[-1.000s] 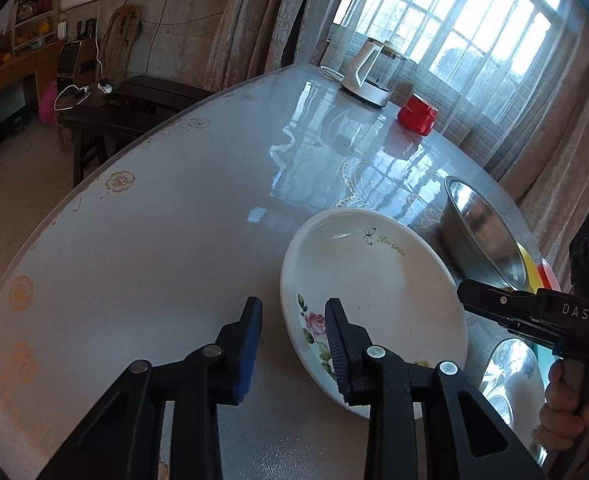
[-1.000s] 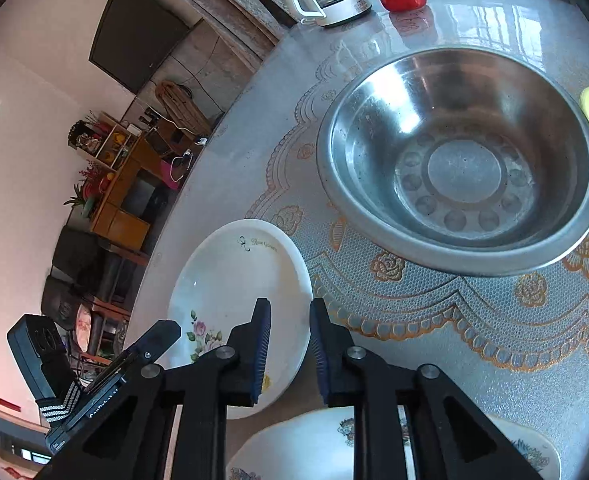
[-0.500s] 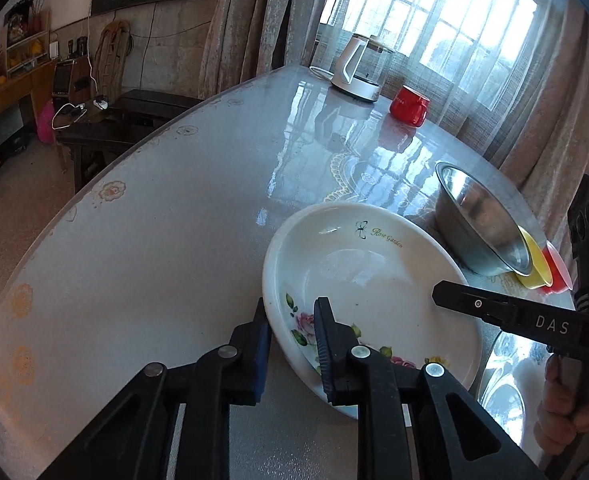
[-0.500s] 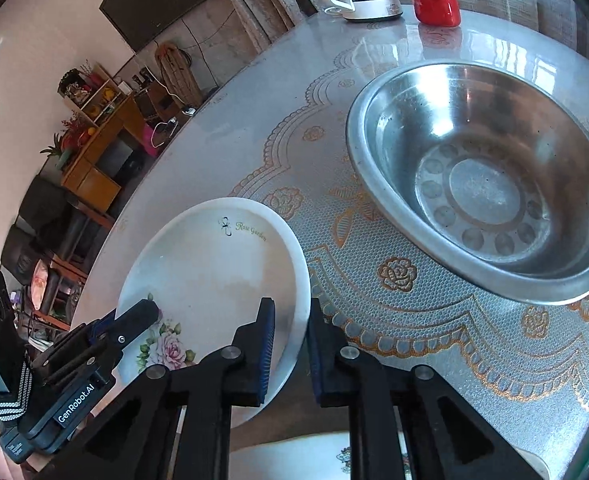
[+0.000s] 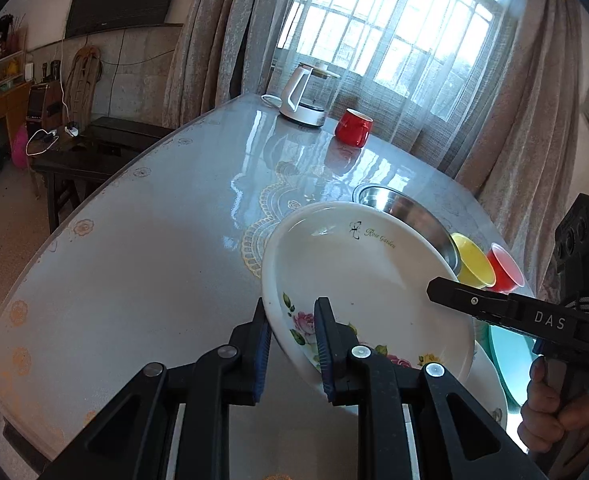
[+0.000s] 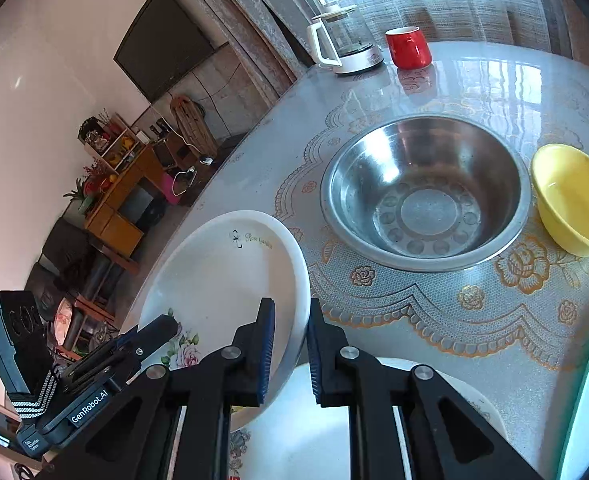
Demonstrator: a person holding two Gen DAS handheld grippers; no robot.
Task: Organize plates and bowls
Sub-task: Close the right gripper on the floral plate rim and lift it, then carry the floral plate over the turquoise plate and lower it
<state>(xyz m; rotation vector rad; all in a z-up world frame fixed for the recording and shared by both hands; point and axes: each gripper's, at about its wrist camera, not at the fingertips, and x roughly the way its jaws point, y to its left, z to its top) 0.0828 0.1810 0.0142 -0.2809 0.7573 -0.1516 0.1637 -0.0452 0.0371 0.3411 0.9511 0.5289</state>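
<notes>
Both grippers have closed on the plate since a second ago, and it now hangs tilted above the table instead of lying flat on it.

From the left wrist view, going left to right: the left gripper pinches the plate's near-left rim by the rose print, one pad under the rim and one inside it. The plate's far edge hides part of the steel bowl. Beside that bowl stand a yellow bowl and a red bowl. The right gripper comes in from the right edge and reaches over the plate's right rim, with a hand on its handle. Below the raised plate lie a second flowered plate and a teal plate. At the table's far end stand a kettle and a red mug.

From the right wrist view, left to right: the left gripper holds the plate on its left side, and the right gripper is clamped on its right rim, pads narrow on either side of the edge. Under them lies the second plate. Further right sit the steel bowl, the yellow bowl just beside it, and the teal plate's edge.
</notes>
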